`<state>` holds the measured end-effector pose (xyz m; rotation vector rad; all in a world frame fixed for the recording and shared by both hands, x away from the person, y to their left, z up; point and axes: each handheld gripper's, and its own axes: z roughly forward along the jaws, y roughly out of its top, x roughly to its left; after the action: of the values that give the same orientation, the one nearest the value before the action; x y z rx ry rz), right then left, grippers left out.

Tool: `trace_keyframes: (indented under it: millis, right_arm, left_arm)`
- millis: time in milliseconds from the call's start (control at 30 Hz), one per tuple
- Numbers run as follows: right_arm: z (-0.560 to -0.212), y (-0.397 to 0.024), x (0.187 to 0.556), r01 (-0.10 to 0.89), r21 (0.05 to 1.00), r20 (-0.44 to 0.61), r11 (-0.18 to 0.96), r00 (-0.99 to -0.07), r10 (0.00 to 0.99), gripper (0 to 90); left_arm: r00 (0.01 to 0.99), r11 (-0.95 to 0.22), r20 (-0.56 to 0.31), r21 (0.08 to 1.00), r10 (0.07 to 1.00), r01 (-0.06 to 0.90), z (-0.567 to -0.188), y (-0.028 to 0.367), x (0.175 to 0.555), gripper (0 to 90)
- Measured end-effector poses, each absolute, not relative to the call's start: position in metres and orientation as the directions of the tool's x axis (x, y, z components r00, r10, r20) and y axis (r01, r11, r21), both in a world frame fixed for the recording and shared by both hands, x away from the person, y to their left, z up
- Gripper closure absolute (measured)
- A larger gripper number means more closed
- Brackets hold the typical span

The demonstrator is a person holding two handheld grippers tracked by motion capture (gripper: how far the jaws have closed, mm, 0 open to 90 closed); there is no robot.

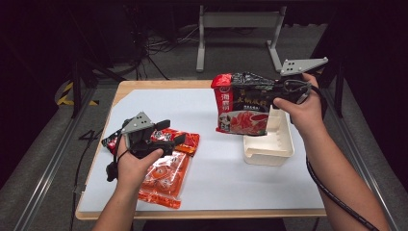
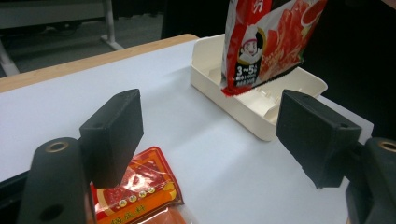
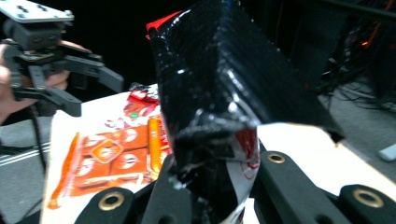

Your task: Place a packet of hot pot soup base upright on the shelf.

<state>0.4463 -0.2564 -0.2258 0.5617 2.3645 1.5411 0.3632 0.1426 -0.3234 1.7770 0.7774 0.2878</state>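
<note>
My right gripper (image 1: 280, 92) is shut on the edge of a black-and-red food packet (image 1: 244, 103), which hangs upright over the near end of a cream plastic tray (image 1: 269, 149). In the right gripper view the crumpled packet (image 3: 219, 88) is pinched between the two jaws of that gripper (image 3: 212, 186). My left gripper (image 1: 173, 132) hovers open above orange and red packets (image 1: 166, 180) at the table's left. In the left gripper view the same gripper (image 2: 215, 135) has wide jaws with nothing between them. An orange packet (image 2: 135, 191) lies below, and the tray (image 2: 243, 109) and hanging packet (image 2: 266, 42) are ahead.
A white mat (image 1: 216, 168) covers the wooden table (image 1: 159, 84). A grey metal stand (image 1: 238, 21) and floor cables lie beyond the far edge. In the right gripper view the left gripper (image 3: 88, 91) is off to the left, above the orange packets (image 3: 112, 154).
</note>
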Motion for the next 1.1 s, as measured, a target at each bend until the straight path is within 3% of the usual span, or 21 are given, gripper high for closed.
trace_keyframes:
  millis: [1100]
  right_arm:
    - [-0.233, -0.309, 0.502, 0.129, 0.928, -0.103, 0.349, -0.812, 0.574, 80.4]
  left_arm:
    - [0.736, -0.153, -0.190, 0.916, 0.649, 0.371, -0.324, 0.151, 0.361, 22.6]
